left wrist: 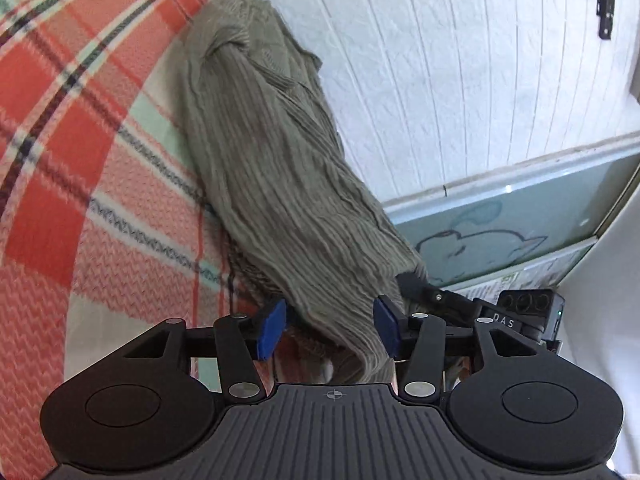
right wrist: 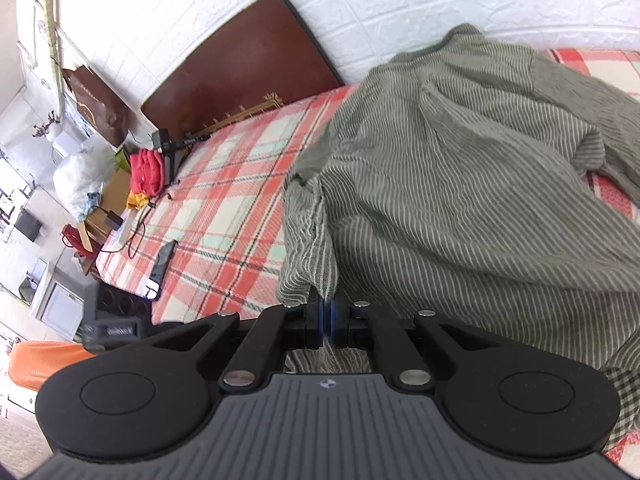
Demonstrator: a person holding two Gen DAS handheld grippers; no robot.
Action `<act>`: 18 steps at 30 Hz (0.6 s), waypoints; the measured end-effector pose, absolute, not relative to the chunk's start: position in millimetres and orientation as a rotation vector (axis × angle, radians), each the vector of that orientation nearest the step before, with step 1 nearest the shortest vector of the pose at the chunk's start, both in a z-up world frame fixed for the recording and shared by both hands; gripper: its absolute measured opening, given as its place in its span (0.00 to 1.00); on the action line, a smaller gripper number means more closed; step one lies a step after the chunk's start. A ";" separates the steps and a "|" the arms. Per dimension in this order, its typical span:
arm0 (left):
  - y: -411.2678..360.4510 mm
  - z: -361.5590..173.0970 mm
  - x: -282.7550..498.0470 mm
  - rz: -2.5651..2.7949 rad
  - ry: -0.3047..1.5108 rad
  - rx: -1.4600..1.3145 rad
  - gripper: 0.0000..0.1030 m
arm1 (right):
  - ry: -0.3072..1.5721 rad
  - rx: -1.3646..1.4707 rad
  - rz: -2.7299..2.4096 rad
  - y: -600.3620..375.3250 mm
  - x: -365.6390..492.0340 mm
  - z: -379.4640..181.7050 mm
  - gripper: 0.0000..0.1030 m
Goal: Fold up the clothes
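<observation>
plaid red and mint blanket (right wrist: 224, 200) is covering a bed against a white brick wall (left wrist: 460, 72). olive striped garment (right wrist: 460, 200) is lying bunched on it. left gripper (left wrist: 330, 330) is sitting with its blue pads spread apart, cloth draping loosely between them, not pinched. right gripper (right wrist: 327, 322) is clamping tight on a fold of the garment's edge. dark headboard (right wrist: 240, 76) is leaning behind.

Saw garment (right wrist: 460, 184) spread on bed (right wrist: 224, 208), against wall (right wrist: 400, 4) behind. Headboard (right wrist: 240, 68) stood at bed's far left end. Phone (right wrist: 162, 266) lay on bed, left of garment. My right tongs (right wrist: 327, 322) sat at garment's near edge; left tongs (left wrist: 327, 326) straddled hanging fold.
</observation>
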State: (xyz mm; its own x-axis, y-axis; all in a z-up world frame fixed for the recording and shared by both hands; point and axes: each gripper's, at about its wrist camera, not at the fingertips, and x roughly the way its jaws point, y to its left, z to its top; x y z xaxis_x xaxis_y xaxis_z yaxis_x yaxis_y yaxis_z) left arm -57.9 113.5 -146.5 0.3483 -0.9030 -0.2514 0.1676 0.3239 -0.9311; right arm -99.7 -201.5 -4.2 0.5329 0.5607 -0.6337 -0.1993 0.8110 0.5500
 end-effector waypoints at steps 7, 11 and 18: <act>103.0 -148.5 -58.1 -0.889 0.947 -0.985 0.72 | 0.870 0.498 0.517 -200.4 -96.0 4.8 0.04; 94.3 -153.2 -52.3 -0.901 0.938 -1.045 0.75 | 0.843 0.527 0.537 -201.7 -97.3 11.9 0.04; 74.4 -145.0 -45.3 -0.916 0.878 -1.044 0.21 | 0.827 0.525 0.512 -204.1 -100.8 15.8 0.04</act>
